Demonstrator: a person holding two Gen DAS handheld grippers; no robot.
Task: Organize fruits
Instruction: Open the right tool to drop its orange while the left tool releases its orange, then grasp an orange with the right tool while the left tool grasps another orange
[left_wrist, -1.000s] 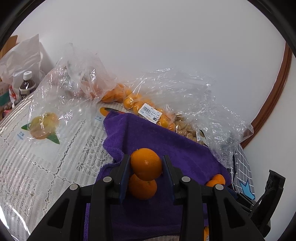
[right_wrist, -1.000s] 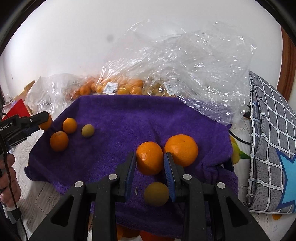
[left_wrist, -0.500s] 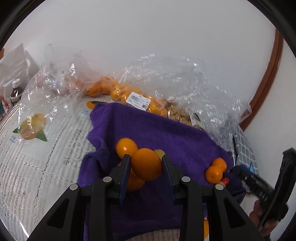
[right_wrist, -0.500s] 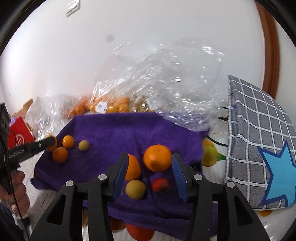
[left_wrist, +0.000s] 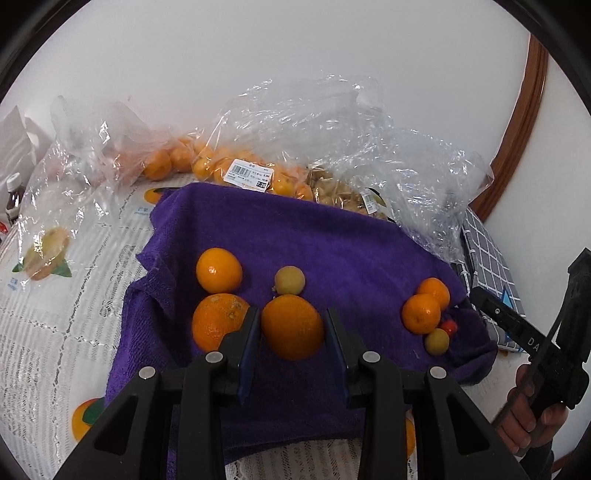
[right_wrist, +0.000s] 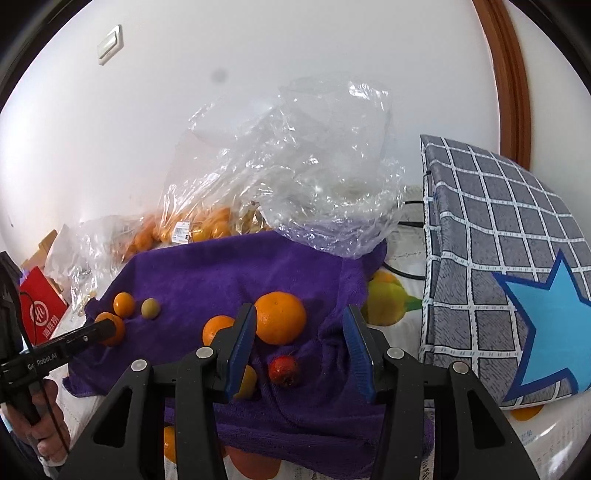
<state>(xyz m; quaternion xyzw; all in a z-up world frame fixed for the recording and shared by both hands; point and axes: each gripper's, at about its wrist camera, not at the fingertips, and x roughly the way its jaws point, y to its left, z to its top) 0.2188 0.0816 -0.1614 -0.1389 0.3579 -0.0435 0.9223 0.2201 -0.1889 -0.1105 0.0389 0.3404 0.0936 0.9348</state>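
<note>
On the purple towel (left_wrist: 332, 240), near its left edge, our left tongs (left_wrist: 291, 328) pinch an orange (left_wrist: 292, 326); we should set it gently beside its neighbours. Our right tongs (right_wrist: 299, 341), just spread, hold nothing.

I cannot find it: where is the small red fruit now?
In the right wrist view the small red fruit lies on the purple towel, just below the large orange, ahead of the open right gripper.
</note>
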